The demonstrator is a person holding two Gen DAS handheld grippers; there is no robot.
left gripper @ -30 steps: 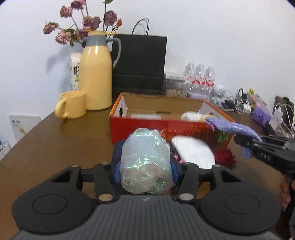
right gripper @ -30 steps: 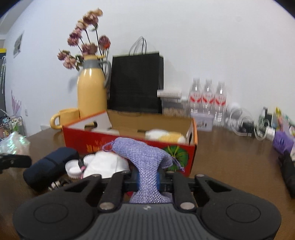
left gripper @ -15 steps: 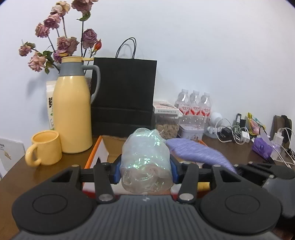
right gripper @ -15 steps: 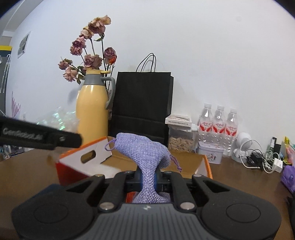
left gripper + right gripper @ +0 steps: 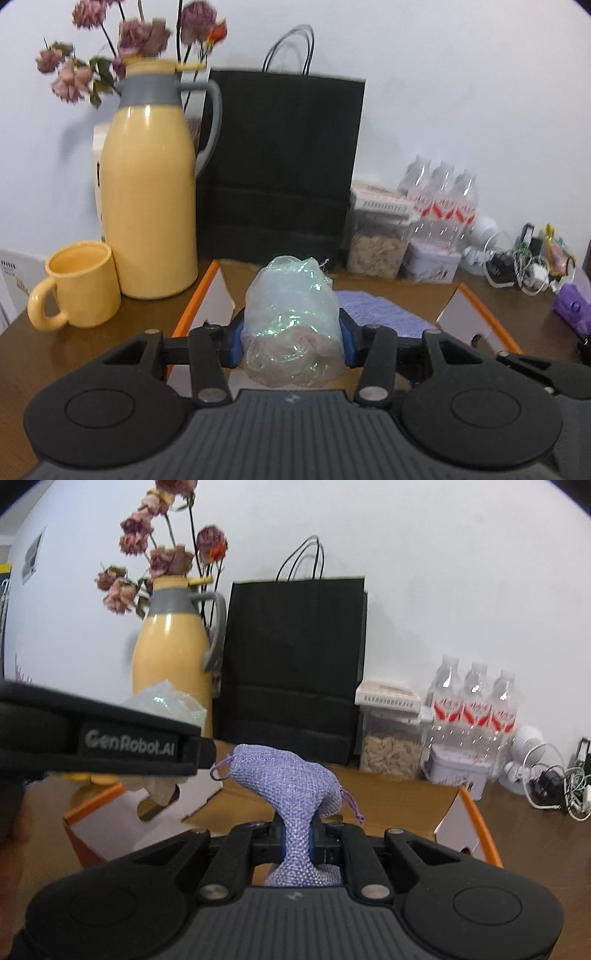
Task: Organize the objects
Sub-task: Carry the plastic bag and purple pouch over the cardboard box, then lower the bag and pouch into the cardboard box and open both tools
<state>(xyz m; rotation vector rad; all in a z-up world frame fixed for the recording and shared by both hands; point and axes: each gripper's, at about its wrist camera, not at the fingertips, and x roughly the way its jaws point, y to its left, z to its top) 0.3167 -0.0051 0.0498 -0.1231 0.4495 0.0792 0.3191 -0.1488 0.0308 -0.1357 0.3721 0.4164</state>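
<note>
The left gripper (image 5: 291,341) has its jaws pinching a crumpled clear plastic bag (image 5: 291,325) with something pale inside that is hard to make out; the right gripper (image 5: 297,836) has its jaws pressed together on the neck of a purple cloth pouch (image 5: 284,775). Both bundles hang above the open cardboard box (image 5: 199,295), whose orange-edged flaps stand up on either side. Only the right wrist view shows the left gripper from outside, as a black bar with lettering crossing its left edge, the bag peeking over it and part of a hand (image 5: 14,834) below; only the left wrist view shows the yellow mug (image 5: 79,284) by the table's (image 5: 26,354) left edge, and there the pouch is a purple strip behind the bag. The box floor is mostly hidden by both gripper bodies. Past the box, the yellow jug (image 5: 147,206) with dried flowers (image 5: 129,37) and the black paper bag (image 5: 280,166) stand close against the box's far side, leaving little open table there. Toward the far right corner sit a lidded food jar (image 5: 391,738), three water bottles (image 5: 476,701), a tin (image 5: 458,771) and tangled cables (image 5: 554,782), cut off at the frame's edge.
</note>
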